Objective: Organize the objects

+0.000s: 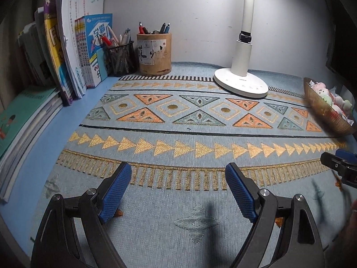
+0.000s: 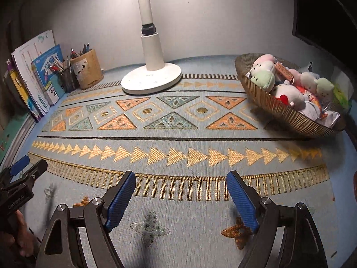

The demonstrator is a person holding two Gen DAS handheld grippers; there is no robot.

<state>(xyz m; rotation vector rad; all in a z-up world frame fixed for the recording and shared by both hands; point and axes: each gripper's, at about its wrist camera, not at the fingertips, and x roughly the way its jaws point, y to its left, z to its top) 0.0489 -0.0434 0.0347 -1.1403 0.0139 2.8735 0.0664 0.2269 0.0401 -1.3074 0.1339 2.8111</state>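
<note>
Plush toys [image 2: 287, 89] are heaped in a ribbed bowl [image 2: 279, 114] at the right of the patterned cloth [image 2: 178, 134] on the worktop. Behind, a white lamp [image 2: 151, 78], pen cups [image 1: 154, 53] and books [image 1: 67, 51] are seen. Left hand-held gripper [image 1: 178, 178] and right hand-held gripper [image 2: 180, 187] are held spread, with nothing between.

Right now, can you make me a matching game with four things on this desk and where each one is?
Things:
1. lamp
2. plush toys
3. pens
4. books

Places:
A. in the ribbed bowl on the right
B. standing in a row at the far left
C. in the round brown holder
D. at the back of the mat, in the middle

Pairs: 1-D, 2-A, 3-C, 4-B
</note>
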